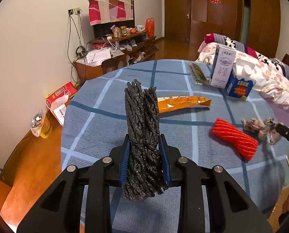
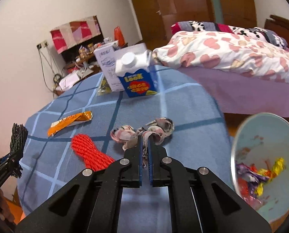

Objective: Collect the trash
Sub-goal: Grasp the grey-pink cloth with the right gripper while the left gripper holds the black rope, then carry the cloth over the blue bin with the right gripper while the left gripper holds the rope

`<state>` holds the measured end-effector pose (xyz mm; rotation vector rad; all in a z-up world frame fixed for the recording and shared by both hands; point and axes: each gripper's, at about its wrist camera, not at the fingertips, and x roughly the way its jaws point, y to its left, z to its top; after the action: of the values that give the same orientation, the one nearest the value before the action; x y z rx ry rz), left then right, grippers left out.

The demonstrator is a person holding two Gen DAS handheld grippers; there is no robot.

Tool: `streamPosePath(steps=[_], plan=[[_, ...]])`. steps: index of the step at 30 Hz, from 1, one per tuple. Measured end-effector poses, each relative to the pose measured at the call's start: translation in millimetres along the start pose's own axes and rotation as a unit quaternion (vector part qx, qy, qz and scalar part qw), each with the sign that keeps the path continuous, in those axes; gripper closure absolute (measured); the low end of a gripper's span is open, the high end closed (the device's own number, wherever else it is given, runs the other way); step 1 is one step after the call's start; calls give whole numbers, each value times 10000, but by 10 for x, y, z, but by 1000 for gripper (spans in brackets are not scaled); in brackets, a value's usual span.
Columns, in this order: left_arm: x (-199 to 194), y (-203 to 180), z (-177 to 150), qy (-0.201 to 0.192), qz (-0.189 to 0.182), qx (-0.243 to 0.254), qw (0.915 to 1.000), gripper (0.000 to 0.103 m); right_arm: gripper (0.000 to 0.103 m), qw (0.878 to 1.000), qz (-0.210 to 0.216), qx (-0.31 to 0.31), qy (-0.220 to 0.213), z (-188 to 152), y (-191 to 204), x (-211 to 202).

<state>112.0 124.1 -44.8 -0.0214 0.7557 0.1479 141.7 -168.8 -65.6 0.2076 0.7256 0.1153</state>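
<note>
Both grippers grip: left point(image 1: 145, 153) black rope point(image 1: 142, 134), right point(image 2: 144, 151) rag point(image 2: 142, 132); best carried level to bin point(image 2: 241, 136) at three o'clock.

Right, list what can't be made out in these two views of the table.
- Left wrist view: the lower end of the black rope bundle is hidden between the left tool's pads.
- Left wrist view: the right tool is cut off by the right edge.
- Right wrist view: the trash in the pale bin is blurred and cannot be identified.
- Right wrist view: the print on the blue carton is too blurred to read.
</note>
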Motion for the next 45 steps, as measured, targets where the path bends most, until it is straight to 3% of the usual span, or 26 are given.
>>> streamPosePath(steps=[4, 12, 28, 45], plan=[[-100, -81, -19, -67, -167, 85, 9998, 75, 98, 9997, -58, 36, -248, -69, -42, -249], [-313, -333, -36, -108, -957, 188, 9952, 75, 99, 9977, -28, -10, -678, -156, -61, -690], [-606, -863, -128, -256, -1091, 853, 9900, 75, 99, 9946, -17, 162, -1022, -237, -216, -1131], [-855, -1477, -291, -336, -1469, 1461, 9777, 75, 99, 9915, -306, 338, -1216, -359, -463, -1553]])
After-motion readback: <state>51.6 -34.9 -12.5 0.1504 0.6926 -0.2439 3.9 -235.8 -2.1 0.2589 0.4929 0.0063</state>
